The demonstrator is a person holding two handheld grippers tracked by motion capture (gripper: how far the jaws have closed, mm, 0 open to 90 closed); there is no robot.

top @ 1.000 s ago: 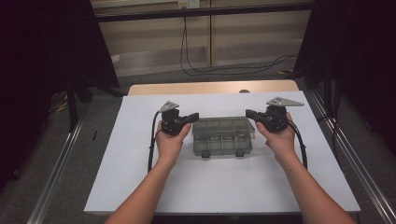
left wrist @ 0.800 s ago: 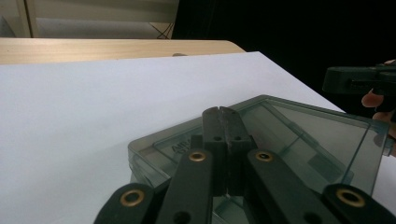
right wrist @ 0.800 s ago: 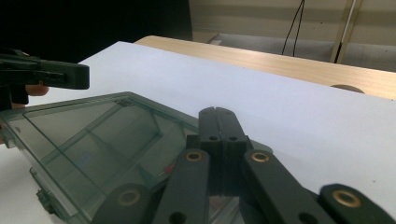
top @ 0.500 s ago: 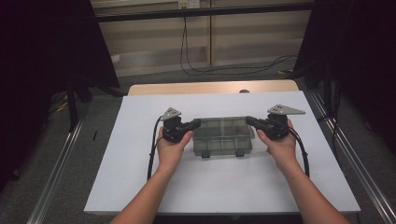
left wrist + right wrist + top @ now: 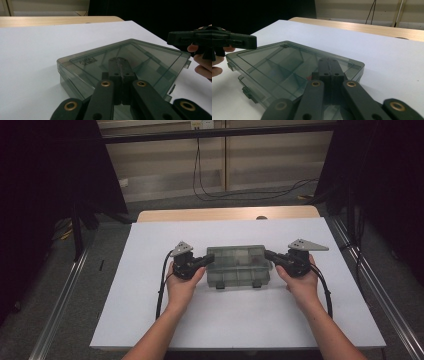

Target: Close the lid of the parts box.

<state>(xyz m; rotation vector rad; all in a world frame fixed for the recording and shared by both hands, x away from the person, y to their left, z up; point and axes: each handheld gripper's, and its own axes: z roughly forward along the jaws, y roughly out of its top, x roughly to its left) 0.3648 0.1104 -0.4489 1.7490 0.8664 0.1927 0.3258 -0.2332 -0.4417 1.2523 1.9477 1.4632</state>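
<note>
A smoky translucent compartment box (image 5: 238,265) lies flat, lid closed, in the middle of the white board (image 5: 150,320). My left gripper (image 5: 206,259) points right at the box's left end, its jaws shut together with nothing between them. My right gripper (image 5: 268,254) points left at the right end, also shut and empty. In the left gripper view the shut tips (image 5: 121,61) lie over the lid of the box (image 5: 152,57), with the other gripper (image 5: 190,40) beyond. The right gripper view shows the same from its side: tips (image 5: 327,62) over the box (image 5: 274,65), the other gripper (image 5: 237,41) at the left. Whether the tips touch the lid I cannot tell.
The white board rests on a wooden table whose far edge (image 5: 225,214) shows behind it. Metal rails (image 5: 65,300) run along both sides of the table. Black cables (image 5: 210,195) lie on the floor at the back. Two latches (image 5: 219,286) sit on the box's near side.
Both hands have come a little nearer to the person and lower, so each gripper's tip now sits level with an end of the box. The box has not moved.
</note>
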